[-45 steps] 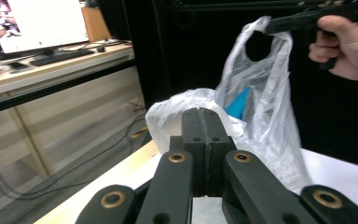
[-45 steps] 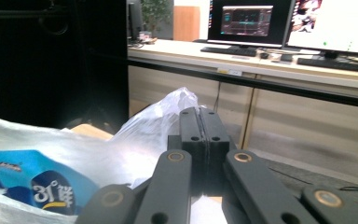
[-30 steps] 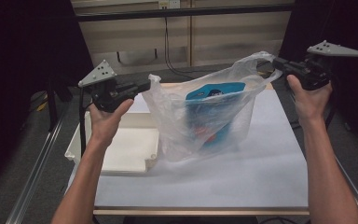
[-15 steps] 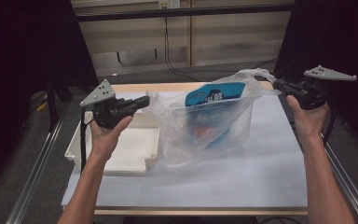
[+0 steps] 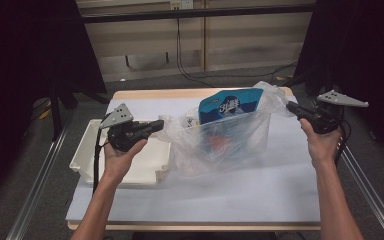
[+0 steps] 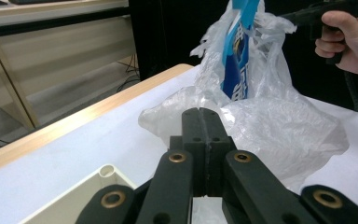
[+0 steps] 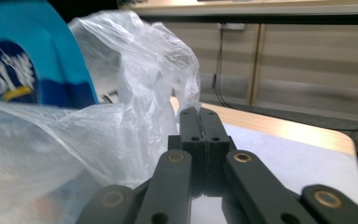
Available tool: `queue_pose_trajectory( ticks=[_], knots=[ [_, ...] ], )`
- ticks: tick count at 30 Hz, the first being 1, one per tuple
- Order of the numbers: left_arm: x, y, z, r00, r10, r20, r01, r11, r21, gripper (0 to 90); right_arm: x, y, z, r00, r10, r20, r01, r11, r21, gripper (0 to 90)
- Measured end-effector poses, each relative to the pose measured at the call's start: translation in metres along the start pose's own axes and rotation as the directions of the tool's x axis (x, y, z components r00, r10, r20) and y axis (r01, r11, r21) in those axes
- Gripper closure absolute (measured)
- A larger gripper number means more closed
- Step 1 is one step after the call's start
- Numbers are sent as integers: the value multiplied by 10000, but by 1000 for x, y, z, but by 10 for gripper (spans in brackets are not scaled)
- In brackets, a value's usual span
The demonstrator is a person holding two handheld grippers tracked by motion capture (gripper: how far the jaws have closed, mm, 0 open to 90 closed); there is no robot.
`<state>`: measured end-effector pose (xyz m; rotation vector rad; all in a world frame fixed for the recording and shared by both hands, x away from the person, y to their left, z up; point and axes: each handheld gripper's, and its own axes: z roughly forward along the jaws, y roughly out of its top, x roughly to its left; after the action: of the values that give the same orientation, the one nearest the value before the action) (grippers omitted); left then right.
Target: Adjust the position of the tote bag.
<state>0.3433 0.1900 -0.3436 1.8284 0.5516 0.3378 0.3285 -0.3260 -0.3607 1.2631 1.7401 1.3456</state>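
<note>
Both hands had come down since a second before, and the clear plastic bag [image 5: 225, 142] with its blue packet [image 5: 230, 105] now sat on the bench [image 5: 260, 195] beside the white tray [image 5: 87, 155]. The left gripper [image 5: 157, 125] and right gripper [image 5: 291, 106] each pinched a bag handle, fingers pressed together; letting go looked near.

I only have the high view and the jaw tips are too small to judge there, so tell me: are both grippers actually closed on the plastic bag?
Observer: In the left gripper view, the left gripper has its jaws pressed fully together, and the crumpled edge of the plastic bag meets their tips.
Operator: And the other side?
Observer: In the right gripper view, the right gripper is shut as well, with a twisted strip of the bag rising straight from its tips.
</note>
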Motion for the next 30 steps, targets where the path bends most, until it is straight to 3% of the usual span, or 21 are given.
queue_pose_trajectory(
  ticks=[2,7,11,16,18,23,25,30],
  knots=[
    [1,-3,1,10000,-34,16,34,9999,109,900,0,-3,4,9998,-152,121,149,9996,231,900],
    [-4,-9,2,9996,-78,274,71,9997,230,900,-4,-15,8,9999,119,121,-122,9996,252,900],
    [-9,-16,5,9993,131,347,-153,9978,647,900,-6,-23,12,9998,177,120,-183,9988,451,900],
    [-13,-28,15,9981,293,550,-362,9908,1302,900,-8,-36,23,9993,341,141,-352,9956,865,900],
    [-14,-33,19,9977,289,615,-383,9866,1584,900,-7,-40,28,9997,145,210,-169,9932,1151,900],
    [-9,-37,20,9990,120,433,-189,9867,1615,900,-8,-45,28,9995,161,274,-194,9919,1254,900],
    [-7,-41,23,9995,81,318,-138,9830,1830,900,-11,-51,29,9992,246,310,-287,9895,1419,900],
    [-7,-46,29,9990,121,427,-205,9793,2014,900,-13,-60,32,9991,191,375,-255,9832,1806,900]
  ],
)
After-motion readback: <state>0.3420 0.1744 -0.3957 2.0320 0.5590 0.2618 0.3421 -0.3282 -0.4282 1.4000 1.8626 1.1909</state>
